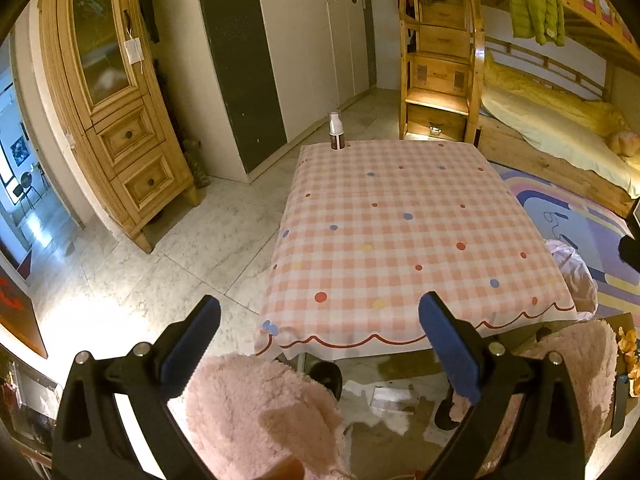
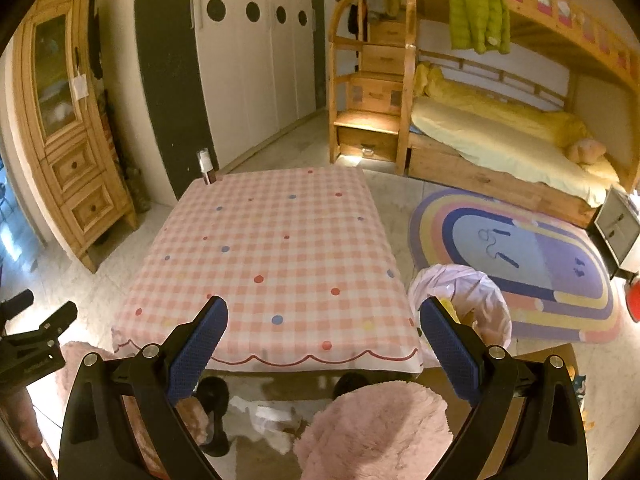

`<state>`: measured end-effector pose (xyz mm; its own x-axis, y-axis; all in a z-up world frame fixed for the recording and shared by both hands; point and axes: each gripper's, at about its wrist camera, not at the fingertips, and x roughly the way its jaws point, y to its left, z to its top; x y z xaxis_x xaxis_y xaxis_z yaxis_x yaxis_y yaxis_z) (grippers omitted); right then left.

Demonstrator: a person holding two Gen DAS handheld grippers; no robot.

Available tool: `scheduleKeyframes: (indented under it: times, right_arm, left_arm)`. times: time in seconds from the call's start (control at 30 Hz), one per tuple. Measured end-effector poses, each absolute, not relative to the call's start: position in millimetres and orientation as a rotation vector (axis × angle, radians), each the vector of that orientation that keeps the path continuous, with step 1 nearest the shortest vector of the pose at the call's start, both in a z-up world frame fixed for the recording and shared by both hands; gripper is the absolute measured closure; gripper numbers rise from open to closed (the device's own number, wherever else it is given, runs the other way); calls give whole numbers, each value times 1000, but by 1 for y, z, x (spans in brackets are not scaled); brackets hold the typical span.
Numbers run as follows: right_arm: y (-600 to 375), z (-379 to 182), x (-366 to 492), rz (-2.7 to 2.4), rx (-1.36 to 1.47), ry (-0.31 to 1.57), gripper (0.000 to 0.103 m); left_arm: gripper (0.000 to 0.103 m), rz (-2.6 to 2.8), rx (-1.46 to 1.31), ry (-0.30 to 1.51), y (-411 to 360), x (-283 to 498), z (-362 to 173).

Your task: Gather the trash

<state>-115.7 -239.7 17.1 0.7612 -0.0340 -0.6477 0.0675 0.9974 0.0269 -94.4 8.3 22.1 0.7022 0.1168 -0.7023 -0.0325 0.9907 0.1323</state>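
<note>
With both the left tool (image 1: 320, 320) and right tool (image 2: 324, 322) hovering apart and empty, the paper scraps (image 2: 272, 420) are lying on the floor under the surface's (image 2: 280, 240) near edge, risking a knocked bottle (image 2: 206, 168) or missed lined bin (image 2: 464, 308).

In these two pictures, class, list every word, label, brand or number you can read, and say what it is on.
No text can be read in either view.
Bottle at the table's far corner: its label is too small to read.
Paper tag hanging on the wooden cabinet: blurred, nothing legible.
Papers on the floor under the table: any print is blurred.
</note>
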Motion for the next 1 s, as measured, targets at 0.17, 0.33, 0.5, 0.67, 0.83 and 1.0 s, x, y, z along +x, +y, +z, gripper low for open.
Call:
scheduleKeyframes:
  times: [0.17, 0.33, 0.5, 0.67, 0.83, 1.0]
  right_arm:
    - [-236, 15, -113, -52, 42, 713, 7]
    - [-237, 15, -112, -58, 43, 711, 7]
    - [-237, 15, -111, -60, 43, 711, 7]
    - [-238, 15, -110, -59, 45, 713, 7]
    - [-238, 15, -110, -59, 45, 714, 7]
    - [-239, 16, -110, -59, 46, 713, 7]
  left_arm:
    - [7, 71, 112, 792, 8, -93, 20]
    - [7, 71, 107, 794, 10, -90, 19]
    - [7, 71, 109, 800, 8, -86, 18]
    - [7, 74, 107, 798, 7, -85, 18]
    - [7, 71, 108, 802, 8, -84, 17]
    - [7, 70, 107, 801, 8, -83, 17]
